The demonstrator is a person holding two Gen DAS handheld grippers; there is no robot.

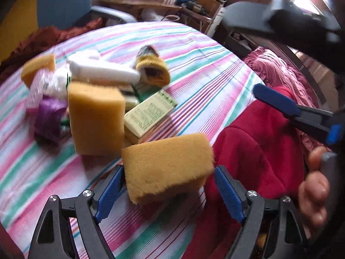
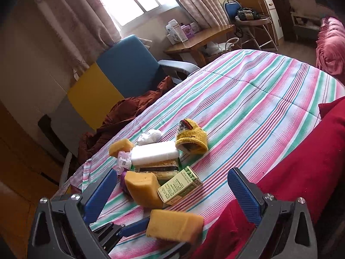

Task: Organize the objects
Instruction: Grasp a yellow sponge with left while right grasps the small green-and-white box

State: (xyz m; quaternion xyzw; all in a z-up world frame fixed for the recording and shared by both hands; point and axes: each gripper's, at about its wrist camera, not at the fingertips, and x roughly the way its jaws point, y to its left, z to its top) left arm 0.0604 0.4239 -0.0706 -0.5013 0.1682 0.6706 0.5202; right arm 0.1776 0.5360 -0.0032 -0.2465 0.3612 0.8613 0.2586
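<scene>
A yellow sponge (image 1: 168,164) (image 2: 174,226) hangs just above the striped bedspread (image 2: 248,99), with my left gripper (image 1: 168,168) shut on its two ends. Behind it lies a pile: an upright yellow sponge (image 1: 97,118) (image 2: 142,190), a cream-and-green box (image 1: 151,112) (image 2: 181,185), a white foam block (image 1: 103,71) (image 2: 154,153), a yellow knit piece (image 1: 153,71) (image 2: 192,140) and a third sponge (image 1: 36,67) (image 2: 119,146). My right gripper (image 2: 172,173) stands open above the pile, holding nothing; one of its blue fingers (image 1: 278,101) shows at the right of the left wrist view.
A red cloth (image 1: 258,140) (image 2: 301,172) covers the near right side of the bed. A purple item (image 1: 49,116) and a clear packet (image 2: 124,161) lie in the pile. Beyond the bed are a brown cloth (image 2: 129,116), a blue-and-yellow chair (image 2: 129,69) and a wooden table (image 2: 204,36).
</scene>
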